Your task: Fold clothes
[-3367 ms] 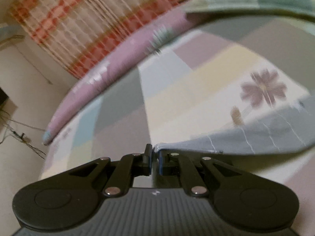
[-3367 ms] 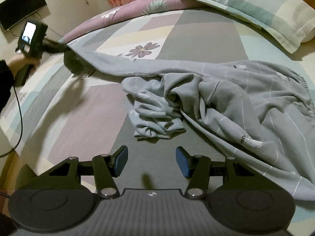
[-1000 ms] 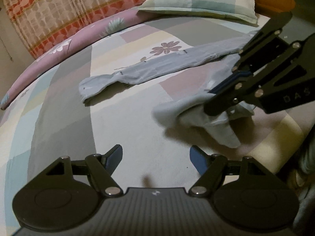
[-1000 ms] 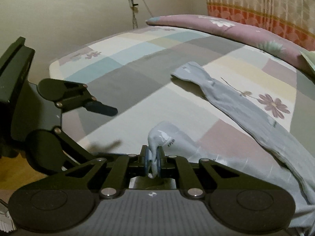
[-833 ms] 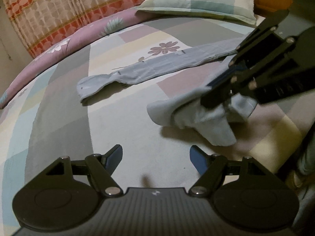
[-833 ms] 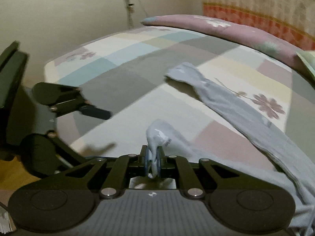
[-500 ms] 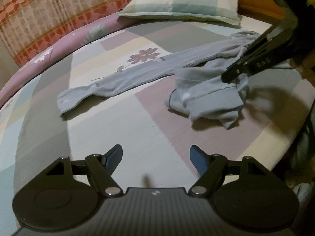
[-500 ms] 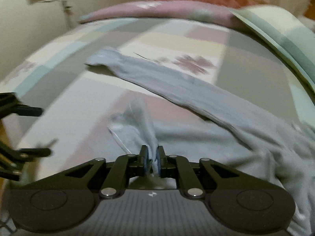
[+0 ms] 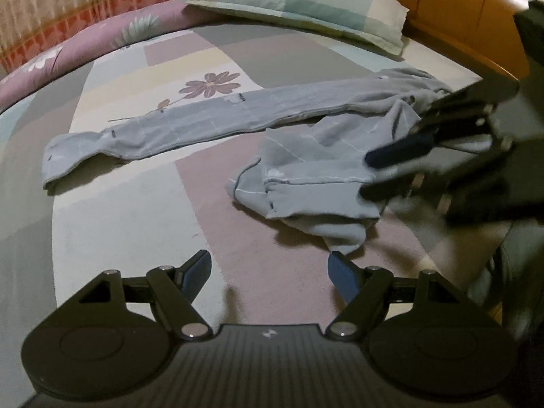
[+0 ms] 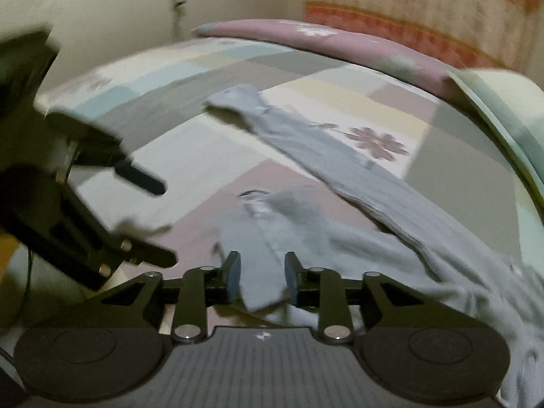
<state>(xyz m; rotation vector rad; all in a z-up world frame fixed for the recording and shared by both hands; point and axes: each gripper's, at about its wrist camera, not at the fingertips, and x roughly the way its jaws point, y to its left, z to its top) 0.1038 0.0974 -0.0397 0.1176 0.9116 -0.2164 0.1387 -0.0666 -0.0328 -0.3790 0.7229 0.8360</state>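
A grey garment point(image 9: 316, 156) lies on the patchwork bed sheet point(image 9: 136, 224). One long leg point(image 9: 190, 125) is stretched out flat to the left; the other part is bunched in a heap point(image 9: 316, 187). My left gripper point(image 9: 268, 268) is open and empty, just short of the heap. My right gripper point(image 10: 261, 277) is open, its jaws on either side of a fold of the garment point(image 10: 261, 272) lying on the bed. It also shows in the left wrist view point(image 9: 438, 149), over the heap's right side.
A checked pillow point(image 9: 299, 0) lies at the head of the bed by a wooden headboard point(image 9: 452, 17). A pink bolster point(image 9: 85, 47) runs along the far side under a patterned curtain point(image 9: 68, 3). The bed's near edge point(image 9: 452, 244) is at the right.
My right gripper carried the bunched fabric back over the bed, lowered it and opened, letting it go. My left gripper stayed open; it had released the stretched leg before.
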